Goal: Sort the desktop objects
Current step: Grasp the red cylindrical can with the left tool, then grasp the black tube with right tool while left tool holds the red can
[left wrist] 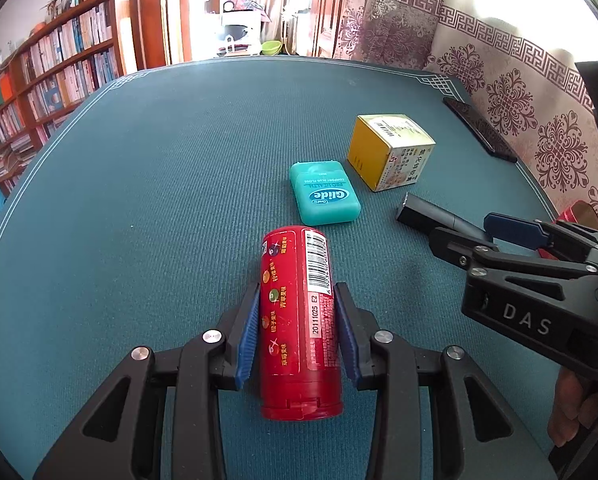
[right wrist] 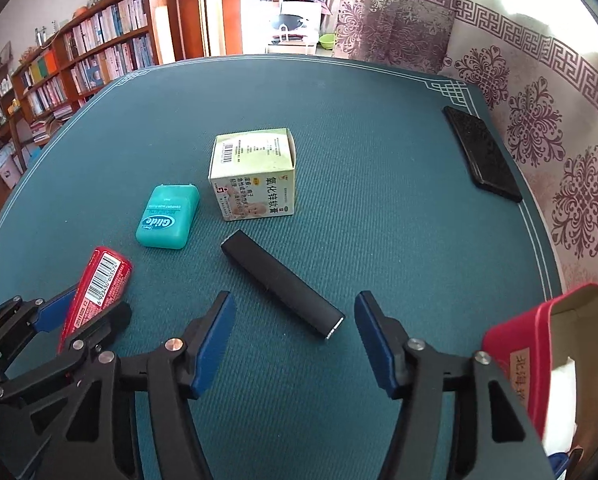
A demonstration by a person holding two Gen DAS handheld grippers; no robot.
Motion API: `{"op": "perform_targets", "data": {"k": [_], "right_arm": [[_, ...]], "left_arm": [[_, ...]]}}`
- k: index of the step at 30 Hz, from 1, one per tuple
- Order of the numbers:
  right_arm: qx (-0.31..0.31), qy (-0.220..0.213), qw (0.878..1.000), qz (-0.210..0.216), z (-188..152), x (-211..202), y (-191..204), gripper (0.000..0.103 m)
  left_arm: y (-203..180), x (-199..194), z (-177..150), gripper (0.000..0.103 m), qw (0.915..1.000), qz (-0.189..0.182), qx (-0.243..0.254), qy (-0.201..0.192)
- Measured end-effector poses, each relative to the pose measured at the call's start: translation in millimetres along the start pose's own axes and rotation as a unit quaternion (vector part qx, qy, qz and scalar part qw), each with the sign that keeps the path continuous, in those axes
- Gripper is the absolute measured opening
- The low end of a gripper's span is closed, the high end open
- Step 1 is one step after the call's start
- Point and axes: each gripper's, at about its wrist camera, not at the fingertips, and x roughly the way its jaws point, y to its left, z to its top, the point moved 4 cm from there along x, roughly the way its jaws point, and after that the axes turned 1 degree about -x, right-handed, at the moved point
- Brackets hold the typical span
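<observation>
The left tongs (left wrist: pixel 297 336) pinch a glossy red cylindrical tube (left wrist: pixel 299 320) lying on the woven teal counter (left wrist: pixel 159 200). The right tongs (right wrist: pixel 295 344) stand spread around a matte black bar (right wrist: pixel 281 284), near a smooth teal floss case (right wrist: pixel 167 216).

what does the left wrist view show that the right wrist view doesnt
Only the left wrist view: the yellow side of the box, and the red tube's whole length between the left gripper's jaws. Only the right wrist view: the whole black stick and the opening of the red box. Both share: the teal floss case, the black phone, and the green mat.
</observation>
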Motion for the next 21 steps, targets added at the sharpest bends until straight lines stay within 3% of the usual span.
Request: {"op": "perform_targets", "data": {"k": [7, 17, 21], "right_arm": [[0.010, 0.001, 1.000, 0.005, 3, 15, 0, 0.053], [-0.009, -0.007, 1.000, 0.000, -3, 7, 16, 0.023], [0.005, -0.004, 1.000, 0.008, -7, 5, 16, 0.022]], "left_arm": [[0, 0, 0, 0.039, 1.0000, 0.001, 0.001, 0.000], [1, 0, -1, 0.039, 1.0000, 0.002, 0.002, 0.001], [0, 0, -1, 0.039, 1.0000, 0.002, 0.001, 0.001]]}}
